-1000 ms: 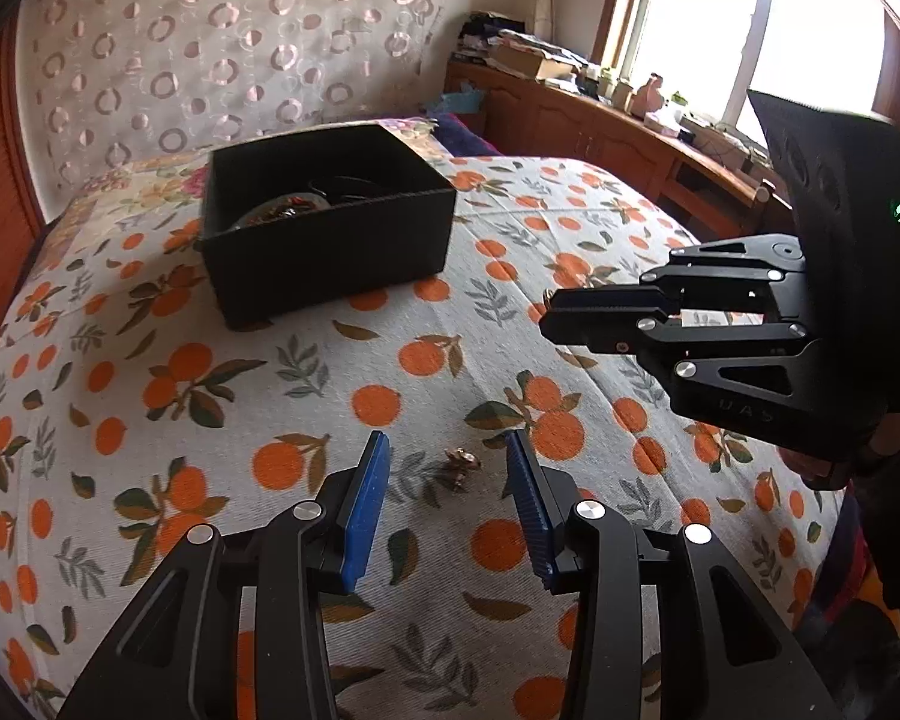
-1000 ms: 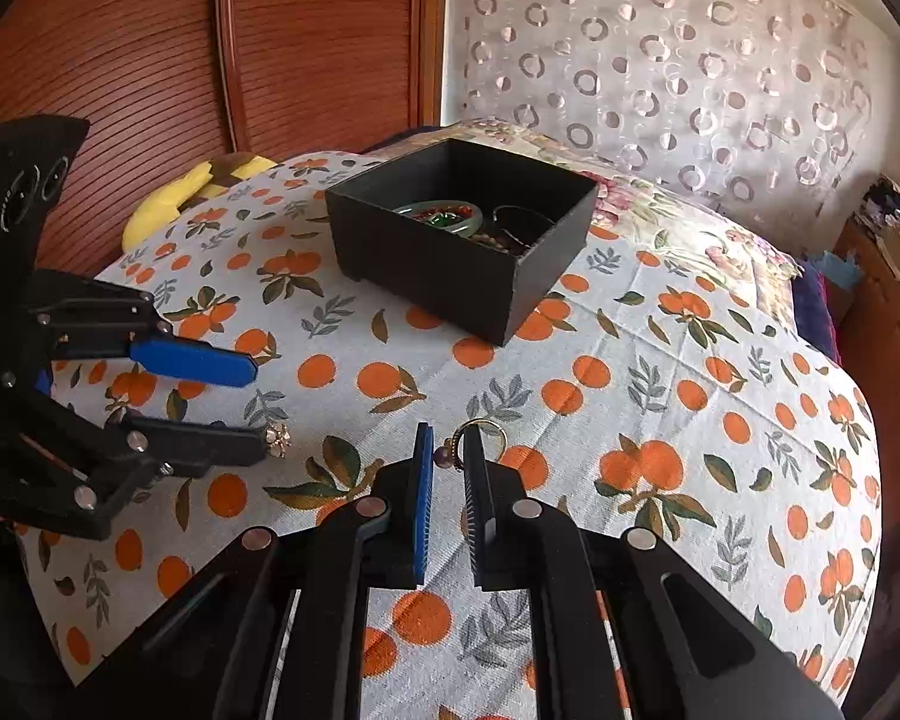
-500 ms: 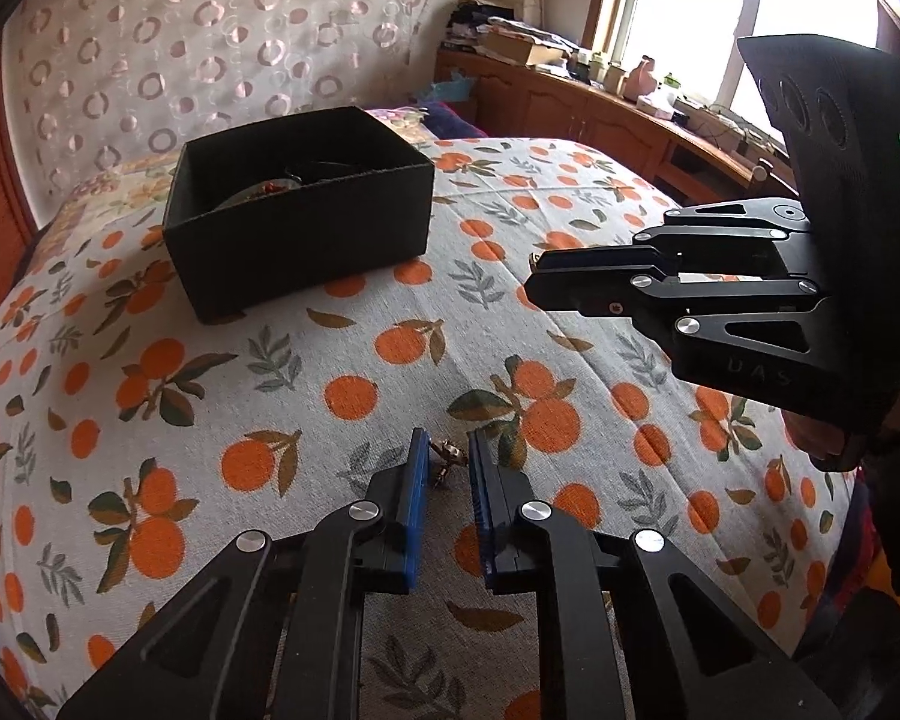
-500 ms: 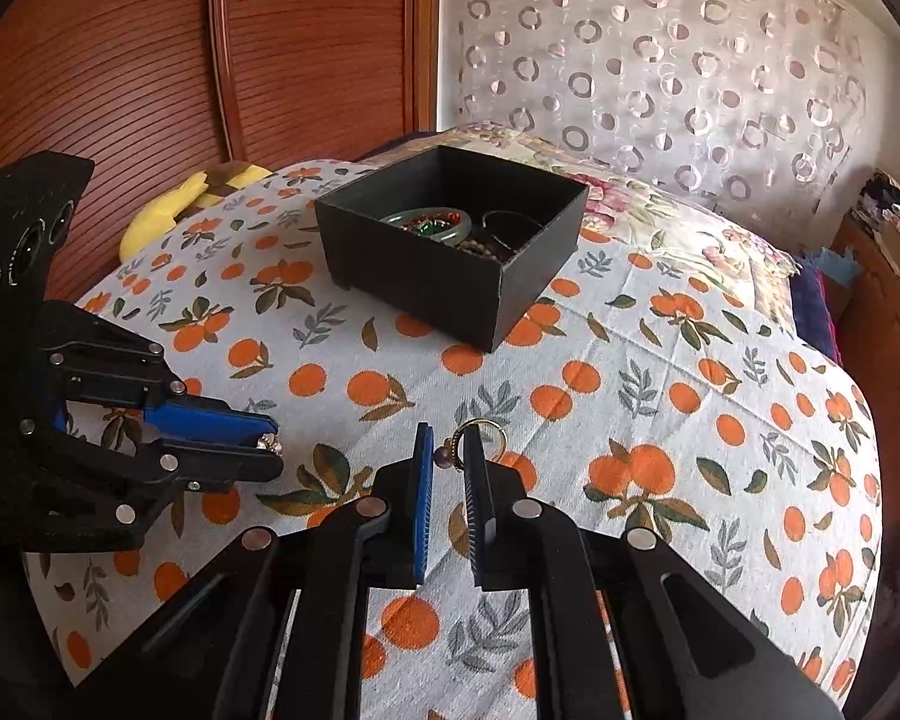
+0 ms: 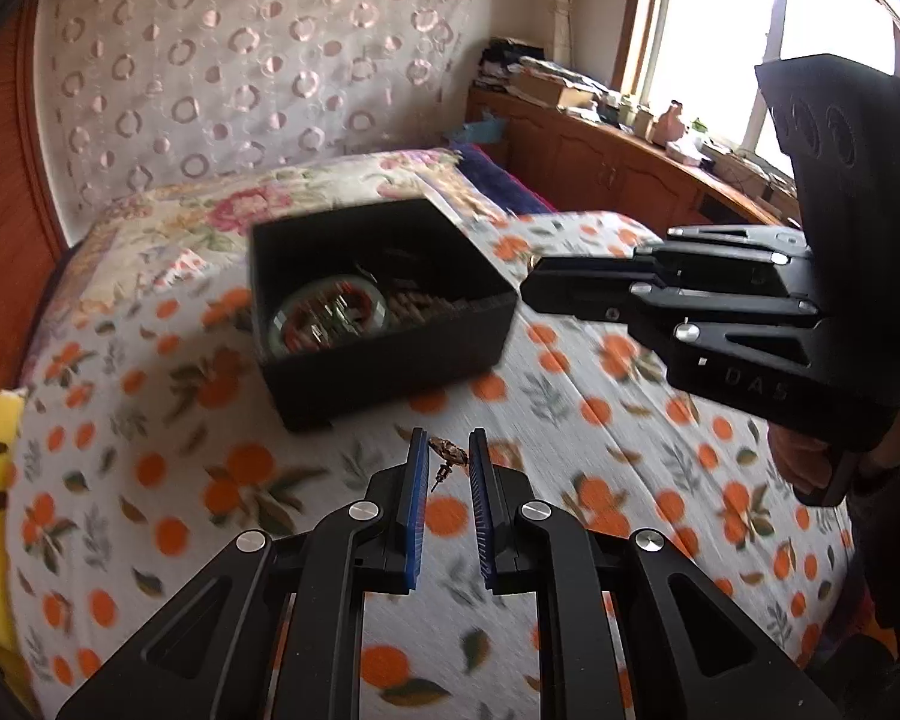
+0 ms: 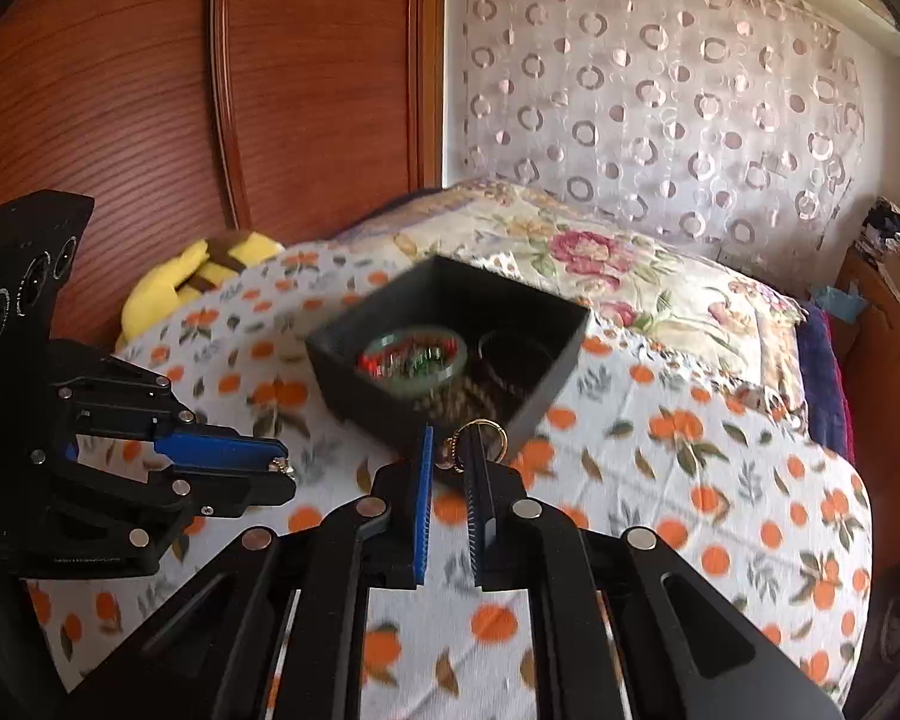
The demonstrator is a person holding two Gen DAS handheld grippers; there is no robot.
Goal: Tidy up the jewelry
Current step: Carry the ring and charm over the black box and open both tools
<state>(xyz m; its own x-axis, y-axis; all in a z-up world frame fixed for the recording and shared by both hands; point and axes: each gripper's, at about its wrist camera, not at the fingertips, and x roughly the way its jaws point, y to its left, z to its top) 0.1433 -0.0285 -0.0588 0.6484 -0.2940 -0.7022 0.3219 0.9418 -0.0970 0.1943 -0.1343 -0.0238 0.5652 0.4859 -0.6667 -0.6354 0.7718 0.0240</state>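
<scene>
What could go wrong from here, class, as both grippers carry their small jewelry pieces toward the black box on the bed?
1. The left gripper pinches a tiny stud earring only at its fingertips; it could slip out and vanish on the busy orange-print bedspread.
2. The right gripper holds a ring earring that dangles, so it might snag the black box wall.
3. The grippers are close together and could collide over the box.

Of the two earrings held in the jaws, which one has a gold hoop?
The right gripper's hoop earring: gold ring with a bead. The left gripper's stud earring is a small cluster on a post.
</scene>
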